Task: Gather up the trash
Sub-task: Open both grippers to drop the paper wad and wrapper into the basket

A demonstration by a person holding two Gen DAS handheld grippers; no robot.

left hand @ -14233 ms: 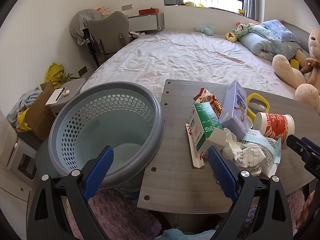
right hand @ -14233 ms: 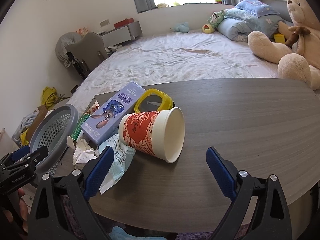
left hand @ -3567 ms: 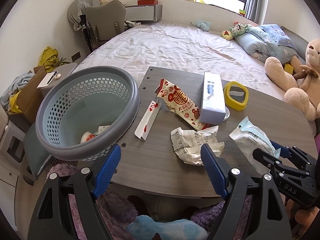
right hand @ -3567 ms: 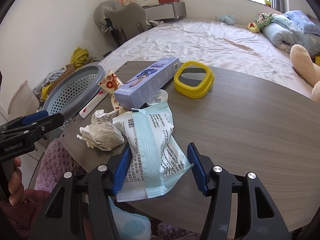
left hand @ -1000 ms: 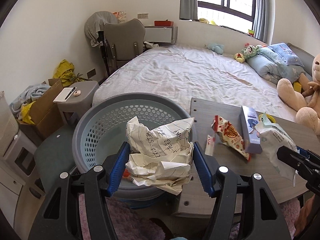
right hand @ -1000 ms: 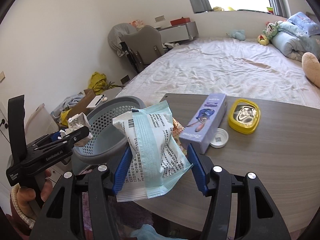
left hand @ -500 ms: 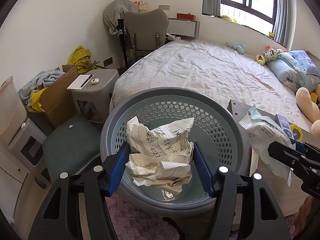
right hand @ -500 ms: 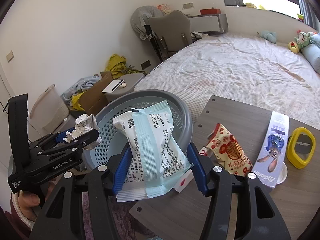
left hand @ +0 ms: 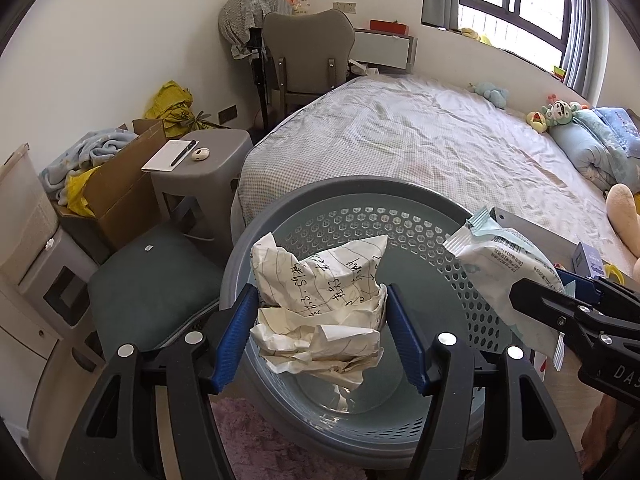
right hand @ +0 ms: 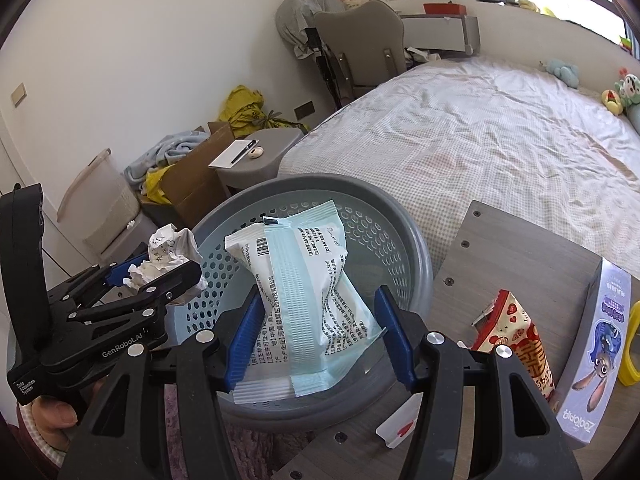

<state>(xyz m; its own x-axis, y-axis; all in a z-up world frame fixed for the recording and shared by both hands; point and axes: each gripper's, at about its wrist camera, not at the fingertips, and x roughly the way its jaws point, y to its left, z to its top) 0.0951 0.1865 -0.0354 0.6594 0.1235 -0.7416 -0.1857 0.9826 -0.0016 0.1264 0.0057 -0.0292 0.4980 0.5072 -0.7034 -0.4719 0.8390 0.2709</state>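
**Holding two pieces of trash over the basket**

Hovering at the bottom centre of the left wrist view, our left tool (left hand: 320,332) is clamped on the crumpled paper (left hand: 320,308), and the grey basket (left hand: 432,216) now fills the middle of the frame directly beneath it. A second ago the basket sat lower left with the counter edge beside it; half a second ago we were nearly centred. That tells us the carry is done and only the drop is left.

In the right wrist view our right tool (right hand: 316,336) grips the pale blue wipes packet (right hand: 304,296) at bottom centre, its blue pads pressed against both sides, and the packet hangs over the basket's near rim (right hand: 420,248). It, too, has travelled from above the counter to above the basket.

To the right, on the counter (right hand: 520,256), the red snack wrapper (right hand: 520,336) and the purple box (right hand: 600,352) lie untouched, so we judge the job well along but unfinished. Farther back, in the upper right, is the bed (right hand: 480,120).

We judge that releasing both now should land them inside.
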